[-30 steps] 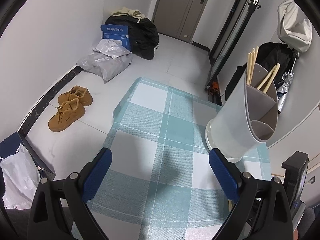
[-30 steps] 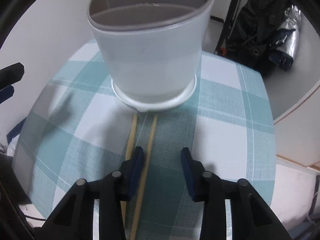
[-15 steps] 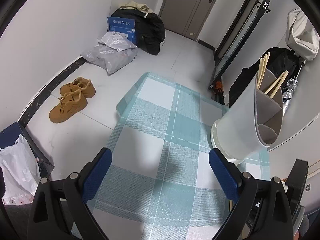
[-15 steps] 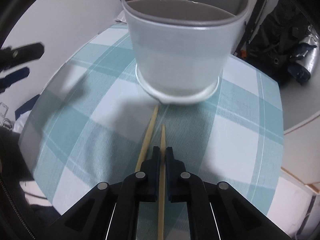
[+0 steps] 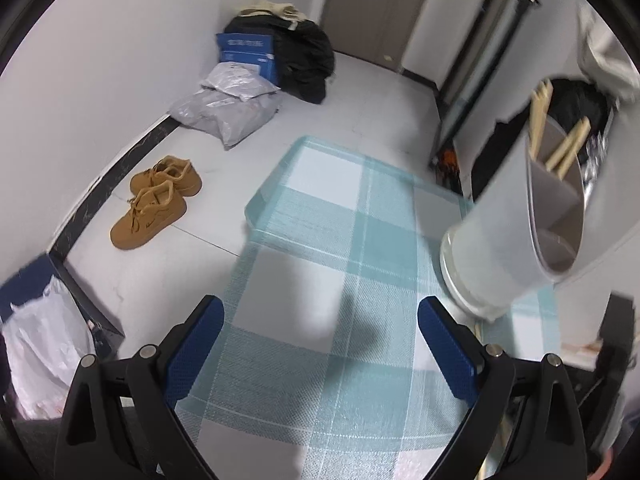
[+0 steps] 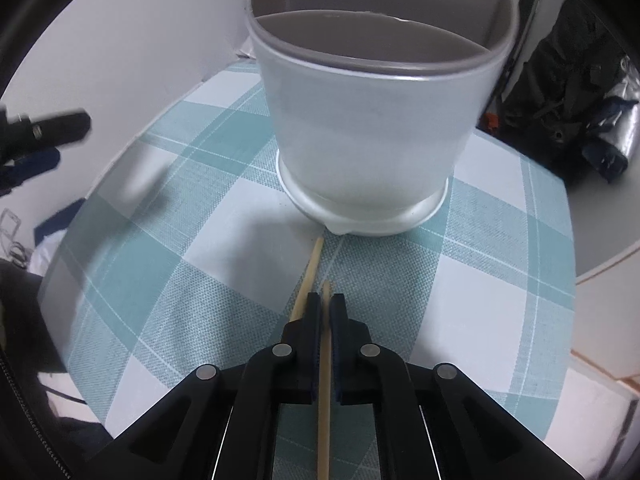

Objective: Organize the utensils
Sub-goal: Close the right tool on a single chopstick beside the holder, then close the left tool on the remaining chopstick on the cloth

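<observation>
- Two chopsticks lie before us on the checked tablecloth (image 6: 224, 240): our right gripper (image 6: 326, 304) has its jaws pinched on the held chopstick (image 6: 324, 380), while the loose chopstick (image 6: 310, 276) rests just beside it, its far tip near the foot of the utensil holder (image 6: 372, 136).
- Our left gripper (image 5: 320, 344) hangs over the cloth with its jaws wide apart, holding nothing.
- To do this step well, we judge we should lift straight up so the held stick clears its neighbour without dragging it, then swing the tip upward before bringing it over the rim.
- We should aim for the compartment where the stored chopsticks (image 5: 558, 146) already stand, seen in the left wrist view at the far side of the holder; the near compartments look empty.
- A thin stick pinched near one end may pivot, so we keep the grip firm and move slowly.
- Compared with a second ago, the right jaws have gone from spread around the pair to closed on one stick, and its tip now sits back from the holder's foot.
- The left gripper has barely changed, open as before.
</observation>
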Demonstrator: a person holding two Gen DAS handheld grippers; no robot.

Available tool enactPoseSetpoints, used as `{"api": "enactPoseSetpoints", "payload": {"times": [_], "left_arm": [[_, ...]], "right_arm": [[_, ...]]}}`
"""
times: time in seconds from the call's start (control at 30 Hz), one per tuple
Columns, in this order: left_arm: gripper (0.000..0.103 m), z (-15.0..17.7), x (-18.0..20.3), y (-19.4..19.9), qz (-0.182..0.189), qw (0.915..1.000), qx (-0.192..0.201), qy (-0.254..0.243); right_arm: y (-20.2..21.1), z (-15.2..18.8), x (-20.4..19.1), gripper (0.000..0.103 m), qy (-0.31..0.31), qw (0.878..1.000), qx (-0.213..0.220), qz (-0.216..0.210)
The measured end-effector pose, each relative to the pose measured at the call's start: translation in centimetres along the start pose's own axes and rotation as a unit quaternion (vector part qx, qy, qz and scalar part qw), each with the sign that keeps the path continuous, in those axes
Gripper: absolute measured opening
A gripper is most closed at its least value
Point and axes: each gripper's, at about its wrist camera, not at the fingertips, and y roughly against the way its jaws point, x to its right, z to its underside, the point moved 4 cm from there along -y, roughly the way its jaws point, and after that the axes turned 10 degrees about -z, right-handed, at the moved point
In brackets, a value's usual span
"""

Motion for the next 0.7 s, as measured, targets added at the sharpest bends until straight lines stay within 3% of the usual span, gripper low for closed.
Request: {"api": "enactPoseSetpoints", "payload": {"times": [0.2, 0.37, 0.6, 0.7], "left_arm": [[0.095, 1.3, 2.5, 0.4, 0.009, 0.9983, -0.001, -0.057], [0.095, 2.0, 4.2, 1.4, 0.036, 0.9962, 0.002, -0.079], [0.095, 3.0, 7.1, 0.3, 0.062, 0.9929, -0.065, -0.078], [0.095, 3.2, 9.1, -0.1, 0.056, 0.9916, -0.075, -0.089]], "right_arm": [[2.5, 0.3, 3.3, 0.004, -0.075, 0.995, 0.053, -0.038], [5.6, 0.3, 6.5, 0.004, -0.149, 0.978, 0.126, -0.076], [9.4, 1.4, 9.6, 0.004, -0.231, 0.947, 0.191, -0.113], [10.7, 1.8, 10.6, 0.004, -0.241, 0.941, 0.210, -0.112]]}}
